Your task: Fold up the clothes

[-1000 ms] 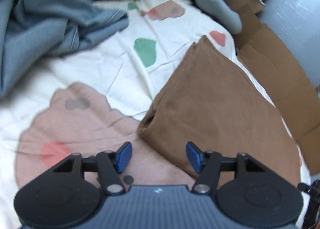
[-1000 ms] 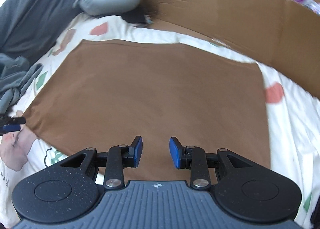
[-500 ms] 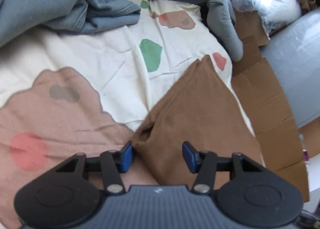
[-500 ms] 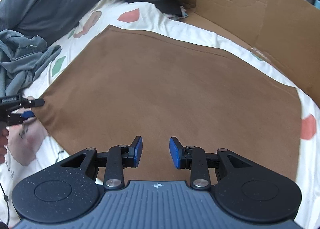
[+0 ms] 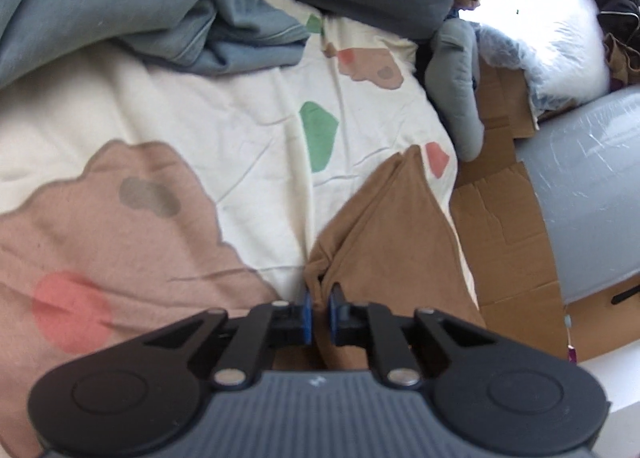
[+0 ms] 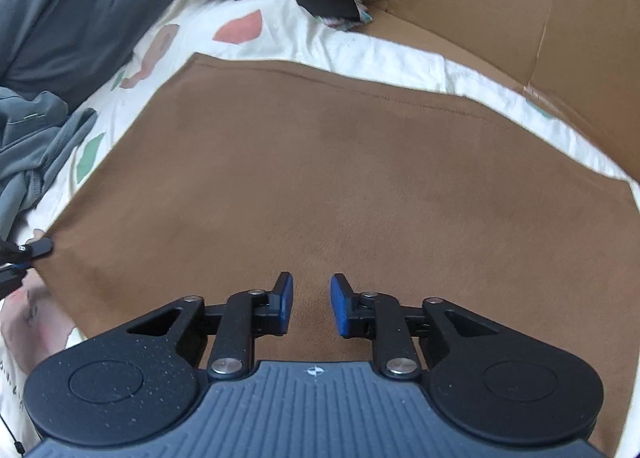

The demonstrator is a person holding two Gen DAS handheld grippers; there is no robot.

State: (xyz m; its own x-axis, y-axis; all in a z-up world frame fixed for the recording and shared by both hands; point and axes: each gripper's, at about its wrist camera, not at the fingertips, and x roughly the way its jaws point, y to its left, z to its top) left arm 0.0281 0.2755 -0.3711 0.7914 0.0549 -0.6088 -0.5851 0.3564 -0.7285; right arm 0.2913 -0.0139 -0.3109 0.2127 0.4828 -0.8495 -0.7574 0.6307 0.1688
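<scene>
Brown folded cloth [image 6: 340,177] lies flat on the cream patterned bedsheet [image 5: 240,129]; the left gripper [image 5: 319,316] pinches its corner while the right gripper [image 6: 311,304] closes, pads apart (nothing between). Rumpled grey-blue clothes [image 5: 120,5] at 11 o'clock, cardboard wall [image 6: 520,17] at 1.

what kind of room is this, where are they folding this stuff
Most likely a bedroom: the brown cloth is spread on a bed with a patterned sheet, a white pillow lies at its far end, and a heap of grey clothes waits nearby.
</scene>
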